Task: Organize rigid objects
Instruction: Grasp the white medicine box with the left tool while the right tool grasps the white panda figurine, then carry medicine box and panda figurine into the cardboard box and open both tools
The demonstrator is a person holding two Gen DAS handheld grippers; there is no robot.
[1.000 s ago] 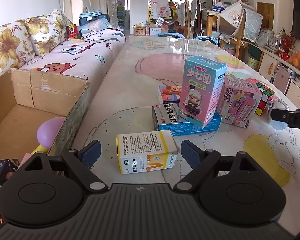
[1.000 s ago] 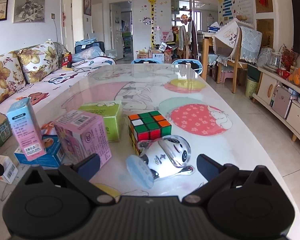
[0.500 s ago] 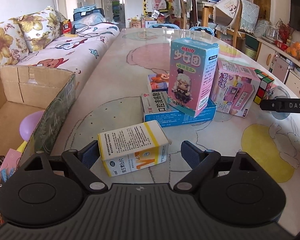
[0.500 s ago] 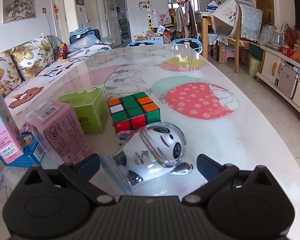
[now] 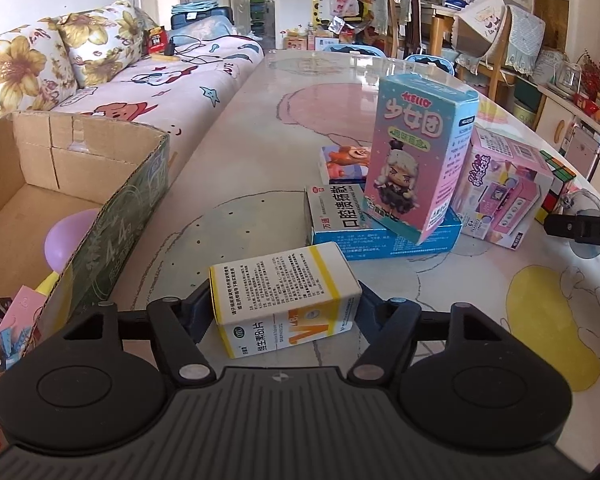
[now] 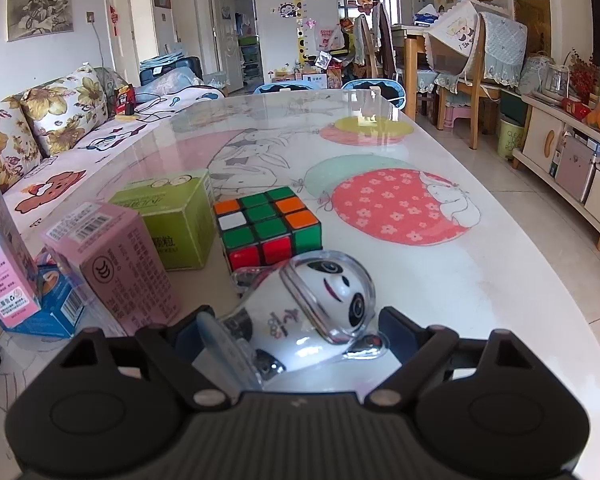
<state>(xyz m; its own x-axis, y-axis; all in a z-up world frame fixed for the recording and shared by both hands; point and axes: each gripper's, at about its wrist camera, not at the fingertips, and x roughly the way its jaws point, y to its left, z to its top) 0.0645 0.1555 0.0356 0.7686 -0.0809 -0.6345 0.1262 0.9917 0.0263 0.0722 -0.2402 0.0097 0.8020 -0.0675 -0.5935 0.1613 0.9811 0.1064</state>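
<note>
My left gripper (image 5: pixel 284 308) has its fingers on both sides of a white and yellow medicine box (image 5: pixel 284 298) lying on the table; the jaws look closed against it. My right gripper (image 6: pixel 296 332) straddles a clear-shelled panda figure (image 6: pixel 312 308) lying on its side, with the fingers close to its sides. A blue-pink doll box (image 5: pixel 418 160) stands on a flat blue box (image 5: pixel 340 224). A pink box (image 5: pixel 504 196) and a Rubik's cube (image 6: pixel 268 226) sit nearby. A green box (image 6: pixel 172 220) stands behind the pink one.
An open cardboard box (image 5: pixel 60 184) sits at the left table edge holding a purple ball (image 5: pixel 66 236) and toy packs. A sofa (image 5: pixel 148 76) runs along the left. The far table (image 6: pixel 380 184) holds nothing. The right gripper shows in the left view (image 5: pixel 584 230).
Both grippers moved forward and narrowed: the left now brackets the medicine box tightly, the right has the panda figure between its fingers.
</note>
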